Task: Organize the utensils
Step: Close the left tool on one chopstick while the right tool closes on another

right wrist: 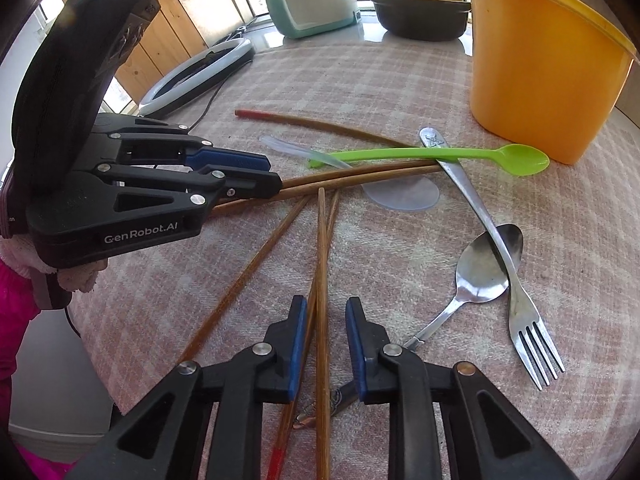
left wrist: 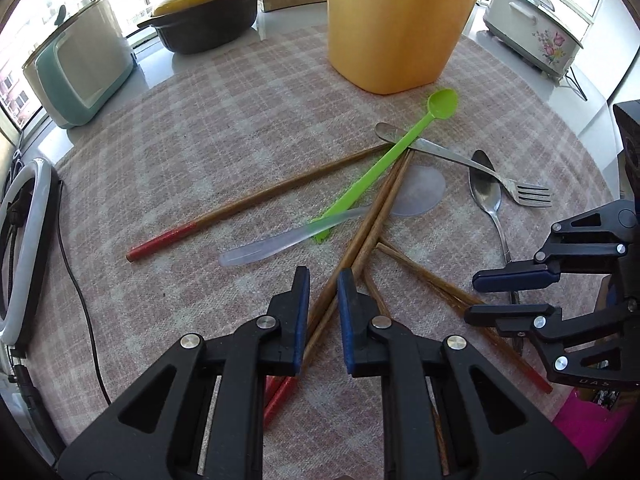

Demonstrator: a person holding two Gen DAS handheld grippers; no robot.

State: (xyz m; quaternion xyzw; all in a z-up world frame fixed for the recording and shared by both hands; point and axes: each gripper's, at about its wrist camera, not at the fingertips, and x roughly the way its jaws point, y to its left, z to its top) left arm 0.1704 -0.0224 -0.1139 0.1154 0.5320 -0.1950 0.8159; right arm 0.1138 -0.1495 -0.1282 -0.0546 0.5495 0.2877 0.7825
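Loosely heaped on the checked woven cloth (left wrist: 168, 128), brown wooden chopsticks (left wrist: 362, 236) cross a slim green plastic spoon (left wrist: 384, 156), steel fork (right wrist: 516, 296) and steel spoon (right wrist: 476, 272), near the tall orange plastic tub (left wrist: 396, 24). Both tongs angle steeply down: left gripper (left wrist: 323, 280) narrowed around two chopsticks, right gripper (right wrist: 326, 308) narrowed around two more; actual pinching I cannot tell.

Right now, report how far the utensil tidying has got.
Done: nothing visibly. Every utensil in view lies on the cloth, and the yellow tub hides its inside. In hand: the left claw straddles a chopstick pair, the right claw a second pair, neither lifted. Left: green spoon, clear spoon, fork, metal spoon, lone chopstick.
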